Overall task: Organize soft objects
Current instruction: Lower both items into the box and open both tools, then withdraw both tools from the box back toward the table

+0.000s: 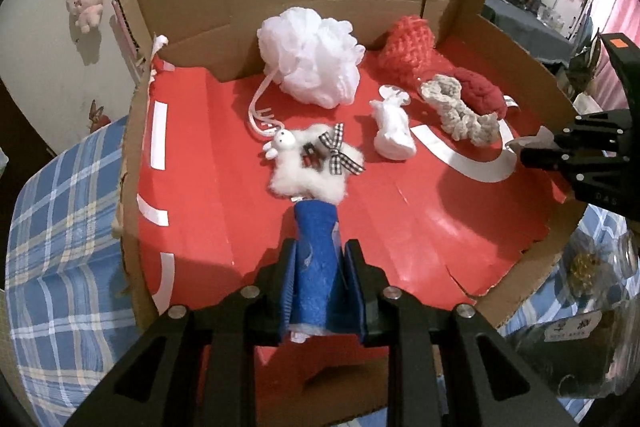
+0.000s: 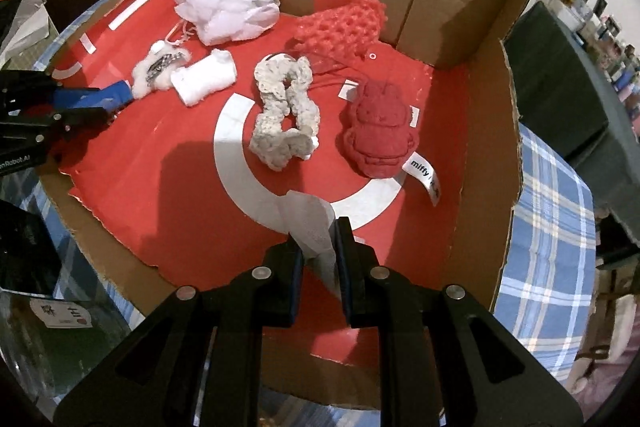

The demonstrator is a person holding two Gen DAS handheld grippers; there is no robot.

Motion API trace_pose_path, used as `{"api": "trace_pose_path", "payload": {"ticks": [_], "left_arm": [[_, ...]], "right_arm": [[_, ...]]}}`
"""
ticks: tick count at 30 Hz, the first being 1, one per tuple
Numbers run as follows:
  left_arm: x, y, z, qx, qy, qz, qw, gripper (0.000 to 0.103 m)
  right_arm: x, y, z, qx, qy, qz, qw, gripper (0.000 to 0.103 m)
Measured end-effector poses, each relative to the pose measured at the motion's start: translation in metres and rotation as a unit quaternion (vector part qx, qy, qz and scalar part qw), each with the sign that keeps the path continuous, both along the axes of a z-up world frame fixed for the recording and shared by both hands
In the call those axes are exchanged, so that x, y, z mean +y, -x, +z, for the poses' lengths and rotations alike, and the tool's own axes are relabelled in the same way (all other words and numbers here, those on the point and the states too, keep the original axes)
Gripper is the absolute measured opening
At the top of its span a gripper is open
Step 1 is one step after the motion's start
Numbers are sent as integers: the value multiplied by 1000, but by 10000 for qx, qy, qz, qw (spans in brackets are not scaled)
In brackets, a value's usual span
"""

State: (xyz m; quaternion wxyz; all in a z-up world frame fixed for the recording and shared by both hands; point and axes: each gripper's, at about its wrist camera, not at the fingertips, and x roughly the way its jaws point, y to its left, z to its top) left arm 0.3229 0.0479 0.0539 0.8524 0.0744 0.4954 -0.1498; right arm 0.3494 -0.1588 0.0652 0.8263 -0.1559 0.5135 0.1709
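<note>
Open cardboard box (image 2: 472,79) with red printed liner, sitting on a blue plaid tabletop (image 1: 60,227).

Left side: left tool (image 1: 320,259) closed on a blue felt roll (image 1: 316,267), the roll poking forward between the pads. Its far end touches a fluffy white sheep toy (image 1: 308,167) with a checked bow, lying on the liner. In the right wrist view the same tool (image 2: 108,107) comes in from the left edge with the blue piece (image 2: 96,97) in its grip, tip against the sheep toy (image 2: 156,75).

Behind the sheep: white mesh bath pouf (image 1: 310,55), cord trailing toward the sheep, set close to the back wall.

Centre: small white rolled cloth (image 1: 392,131), just right of the sheep. Behind it, a coral knitted piece (image 1: 408,51) near the back corner.

Right of centre: cream crochet scrunchie (image 2: 286,115), lying flat over the white ring printed on the liner. Just beside it, a dark red plush (image 2: 378,131) with a "miffy" tag; whether the two touch is unclear.

Right side: right tool (image 2: 320,247) narrowed on a thin white tissue-like sheet (image 2: 308,219), pinched between the pads at the box's near edge, the sheet standing up over the liner. From the left wrist view that tool (image 1: 532,151) shows at the right edge, a pale scrap at its tip.
</note>
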Motion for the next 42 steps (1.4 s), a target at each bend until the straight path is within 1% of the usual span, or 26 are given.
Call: {"api": "trace_pose_path", "payload": {"ticks": [7, 9, 10, 11, 12, 13, 14, 15, 17, 19, 21, 22, 24, 28, 31, 33, 35, 38, 39, 42], "left_arm": [[-3, 0, -2, 21, -23, 14, 10000, 27], [-4, 0, -3, 17, -50, 0, 10000, 29], [-4, 0, -3, 17, -43, -3, 10000, 31], [-5, 1, -3, 22, -35, -6, 10000, 35], [-5, 1, -3, 24, -24, -15, 10000, 38], [-6, 1, -3, 27, -7, -27, 10000, 41], [-7, 2, -3, 25, 3, -52, 10000, 45], [-9, 2, -2, 11, 4, -66, 10000, 48], [-10, 5, 0, -29, 14, -97, 9999, 50], [-11, 6, 2, -69, 2, -88, 9999, 51], [-10, 7, 5, -99, 20, -78, 9999, 55], [-9, 8, 7, -117, 45, -74, 9999, 56], [-8, 11, 13, -182, 84, -65, 9998, 65], [-6, 23, 27, -402, 185, -59, 9990, 68], [-5, 36, 42, -578, 306, -31, 9979, 75], [-5, 48, 54, -744, 408, -1, 9964, 82], [-5, 63, 67, -971, 483, 34, 9941, 88], [-4, 86, 87, -1305, 606, 112, 9895, 95], [-4, 94, 93, -1415, 649, 145, 9877, 97], [-4, 123, 112, -1797, 714, 199, 9809, 100]], "right_arm": [[2, -1, -2, 54, -8, 22, 10000, 15], [2, -1, -2, 81, -35, 29, 10000, 18], [2, -1, -3, 73, -29, 26, 10000, 25], [2, 0, -4, 77, -38, 43, 10000, 30], [2, 1, -3, 88, -74, 72, 9999, 31], [3, 2, -3, 76, -73, 68, 9999, 35], [4, 3, -2, 36, -53, 63, 10000, 42], [6, 5, -1, 43, -91, 107, 9999, 48], [9, 7, 2, 4, -99, 145, 9998, 53], [12, 9, 6, -66, -35, 147, 9999, 57], [11, 13, 12, -142, -63, 130, 9998, 63], [11, 14, 15, -166, -99, 117, 9997, 64], [10, 19, 23, -246, -141, 109, 9995, 65], [7, 33, 40, -418, -249, 41, 9988, 67], [5, 48, 57, -629, -363, 13, 9974, 71], [3, 61, 71, -768, -507, 8, 9958, 72], [-1, 77, 86, -933, -646, -28, 9935, 73], [-4, 102, 107, -1221, -857, -32, 9888, 81], [-5, 110, 114, -1314, -894, -32, 9873, 82], [-6, 140, 133, -1686, -973, -66, 9809, 82]]}}
